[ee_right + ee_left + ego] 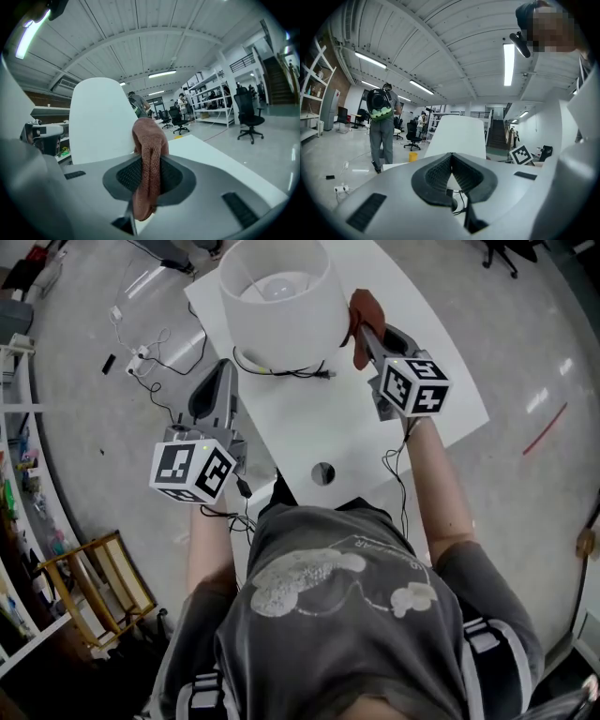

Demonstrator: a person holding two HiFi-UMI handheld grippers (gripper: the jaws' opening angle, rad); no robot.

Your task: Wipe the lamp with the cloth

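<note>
A lamp with a white shade (278,298) stands at the far end of the white table (412,315); its bulb shows through the open top. My right gripper (364,326) is shut on a reddish-brown cloth (361,317), which touches the shade's right side. In the right gripper view the cloth (149,164) hangs between the pads, with the shade (101,119) just behind it. My left gripper (222,373) hovers at the table's left edge, near the lamp's base, its jaws together with nothing between them. The shade (458,136) rises ahead of it in the left gripper view.
The lamp's black cable (295,371) lies on the table under the shade. A round hole (322,473) sits in the table's near part. A white power strip with cords (141,357) lies on the floor at left. A person with a backpack (383,124) stands farther off.
</note>
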